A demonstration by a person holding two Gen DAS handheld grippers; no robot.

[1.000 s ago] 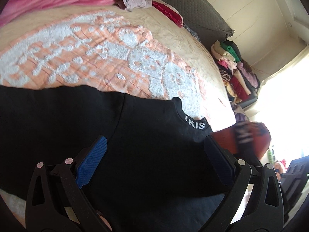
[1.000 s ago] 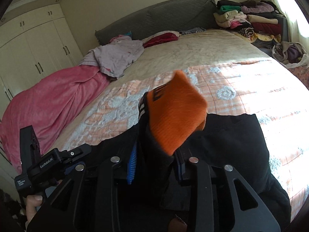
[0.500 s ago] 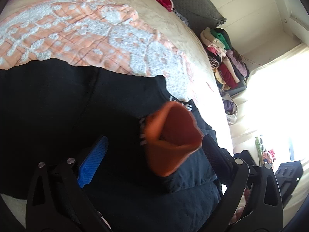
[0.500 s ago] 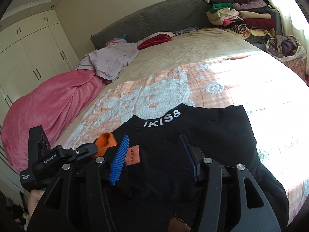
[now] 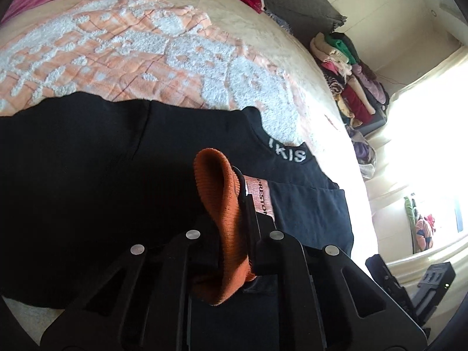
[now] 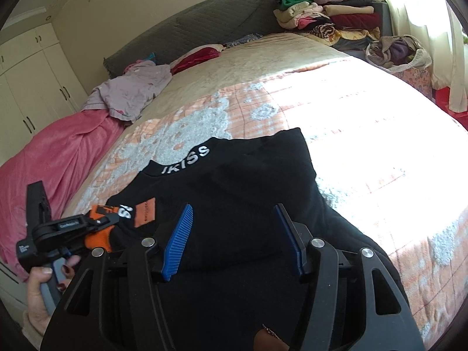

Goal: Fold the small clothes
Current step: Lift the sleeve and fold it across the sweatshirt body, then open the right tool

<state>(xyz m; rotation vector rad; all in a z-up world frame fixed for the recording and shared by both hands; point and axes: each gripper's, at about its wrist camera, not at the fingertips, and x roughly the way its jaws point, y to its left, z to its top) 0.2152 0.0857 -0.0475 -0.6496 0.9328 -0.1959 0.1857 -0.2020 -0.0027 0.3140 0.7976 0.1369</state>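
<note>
A black top (image 6: 242, 181) with white "IKISS" letters on its collar lies flat on the bed; it also shows in the left wrist view (image 5: 87, 175). One sleeve ends in an orange ribbed cuff (image 5: 225, 216). My left gripper (image 5: 234, 219) is shut on that cuff and holds it over the top's body; in the right wrist view it sits at the left (image 6: 99, 222) with the cuff (image 6: 98, 238) in it. My right gripper (image 6: 234, 234) is open and empty just above the top's lower part.
The bed has an orange and white patterned blanket (image 6: 365, 134). A pink blanket (image 6: 49, 158) and loose lilac clothes (image 6: 131, 90) lie at the left. A stack of folded clothes (image 6: 327, 17) and a laundry bag (image 6: 397, 52) stand beyond the bed's far right corner.
My right gripper let go of the orange cuff and opened. My left gripper closed on the cuff and now holds it over the black top.
</note>
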